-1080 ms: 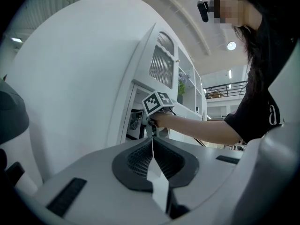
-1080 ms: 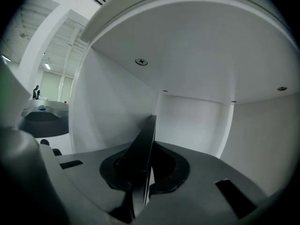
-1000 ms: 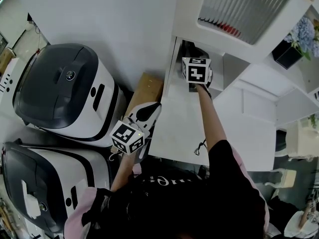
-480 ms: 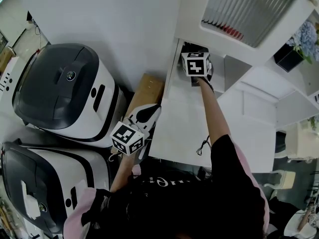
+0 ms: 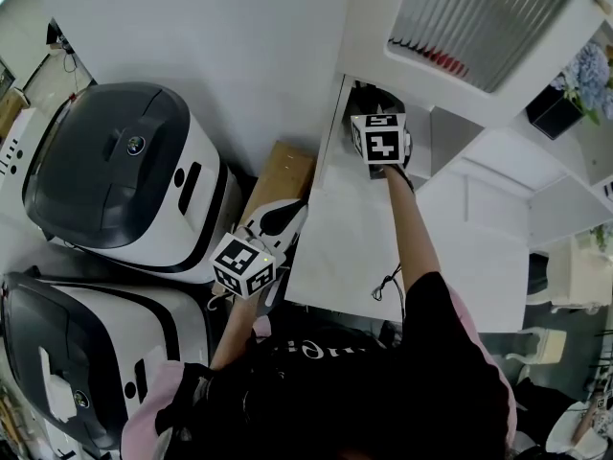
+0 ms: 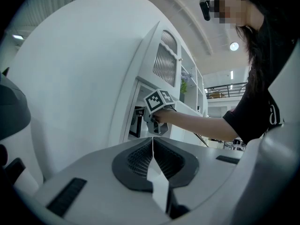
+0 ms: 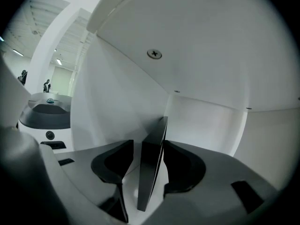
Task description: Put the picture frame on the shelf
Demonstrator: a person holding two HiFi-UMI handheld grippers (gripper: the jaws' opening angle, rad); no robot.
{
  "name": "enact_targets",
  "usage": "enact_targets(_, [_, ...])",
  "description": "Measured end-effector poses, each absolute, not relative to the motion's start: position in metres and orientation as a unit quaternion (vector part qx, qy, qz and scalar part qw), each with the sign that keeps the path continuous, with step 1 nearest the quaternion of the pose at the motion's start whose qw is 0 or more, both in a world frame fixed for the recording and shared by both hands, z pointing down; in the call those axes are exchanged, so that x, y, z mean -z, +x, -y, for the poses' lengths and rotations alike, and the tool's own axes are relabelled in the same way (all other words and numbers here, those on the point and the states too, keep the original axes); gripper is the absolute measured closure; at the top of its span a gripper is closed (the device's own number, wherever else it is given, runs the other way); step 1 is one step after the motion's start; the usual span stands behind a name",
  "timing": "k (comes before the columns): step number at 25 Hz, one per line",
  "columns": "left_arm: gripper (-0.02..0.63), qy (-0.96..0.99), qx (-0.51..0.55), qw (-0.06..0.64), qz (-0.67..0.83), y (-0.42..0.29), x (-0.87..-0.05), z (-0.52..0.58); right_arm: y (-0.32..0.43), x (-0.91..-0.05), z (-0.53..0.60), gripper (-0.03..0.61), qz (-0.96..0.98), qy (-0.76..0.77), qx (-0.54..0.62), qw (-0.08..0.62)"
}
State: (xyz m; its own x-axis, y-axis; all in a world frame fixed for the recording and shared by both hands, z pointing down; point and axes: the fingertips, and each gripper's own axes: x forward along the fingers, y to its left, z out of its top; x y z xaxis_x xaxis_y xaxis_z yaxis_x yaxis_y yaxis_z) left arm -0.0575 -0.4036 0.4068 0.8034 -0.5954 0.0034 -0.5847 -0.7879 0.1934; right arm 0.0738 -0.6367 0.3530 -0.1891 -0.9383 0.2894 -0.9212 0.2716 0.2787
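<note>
1. The right gripper [image 7: 147,150] had just spread its fingers. They stood apart around the picture frame [image 7: 151,172], which stood upright and edge-on in the shelf [image 5: 350,223] niche. The left gripper [image 6: 153,149] sat where it had been a second before, fingers together.
2. The shelf was smooth white board.
3. The frame was thin and dark. Rounded, glossy white machines [image 5: 115,175] with dark lids lay on the left.

white wall [image 5: 192,27] | ribbed cabinet door [image 5: 479,12] | lit ceiling lamp [image 6: 234,46]
</note>
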Motion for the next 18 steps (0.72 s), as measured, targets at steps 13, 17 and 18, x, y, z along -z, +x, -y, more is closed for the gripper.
enact_targets(13, [0.597,0.946,0.028,0.089,0.310,-0.048,-0.402,0.394,0.079,-0.329,0.569,0.377,0.791,0.596,0.014,0.137])
enact_targets(17, [0.597,0.947,0.028,0.086,0.308,-0.041,-0.399,0.387,0.080,-0.326,0.541,0.379,0.803,0.584,0.004,0.115])
enact_targets(18, [0.597,0.948,0.028,0.085,0.307,-0.038,-0.398,0.385,0.081,-0.326,0.533,0.378,0.806,0.582,0.003,0.112])
